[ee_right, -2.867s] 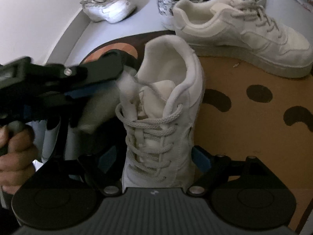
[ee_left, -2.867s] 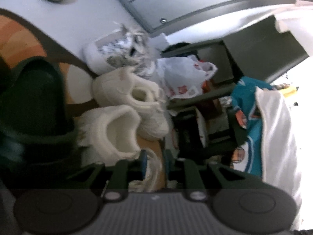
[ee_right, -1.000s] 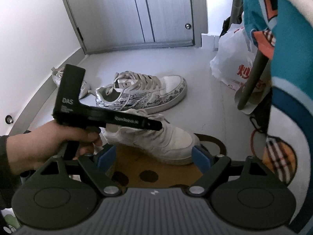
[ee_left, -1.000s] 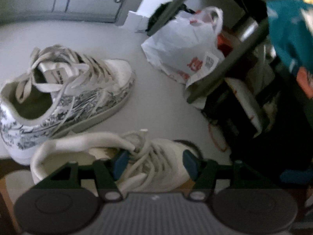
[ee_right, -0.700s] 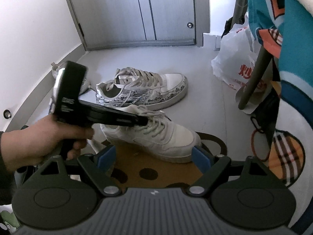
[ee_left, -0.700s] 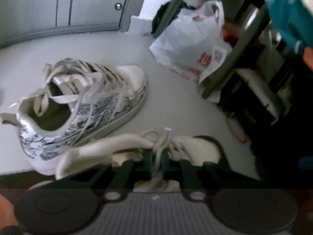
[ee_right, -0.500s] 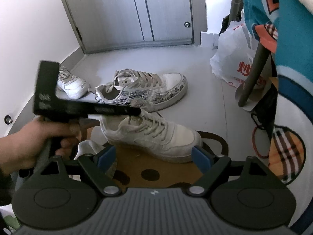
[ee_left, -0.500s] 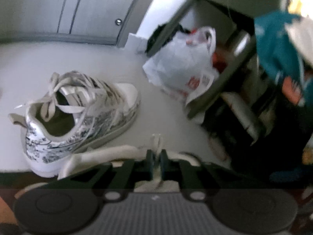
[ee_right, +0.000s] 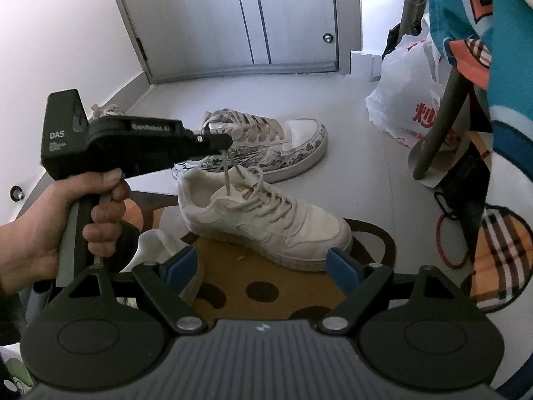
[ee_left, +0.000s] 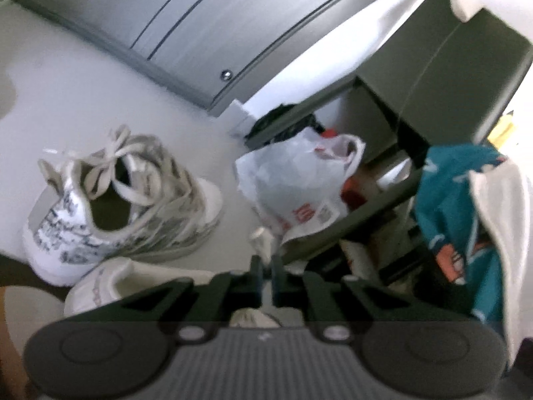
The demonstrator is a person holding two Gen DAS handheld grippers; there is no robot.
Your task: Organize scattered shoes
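above the mat [ee_right: 233, 276], left tool [ee_right: 226, 141] now clamped on white sneaker's lace [ee_right: 230, 173], right tool [ee_right: 263, 266] spread as before

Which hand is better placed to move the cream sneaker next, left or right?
Left. The left tool is already shut on the cream sneaker's laces, pulling them taut. The right tool hangs open and empty, short of the sneaker, over the mat.

You're in a home entryway: grey door [ee_right: 286, 16] at twelve o'clock, doormat [ee_right: 253, 276] underfoot, sneakers [ee_right: 266, 146] scattered, plastic bag [ee_right: 406, 90] at two o'clock.
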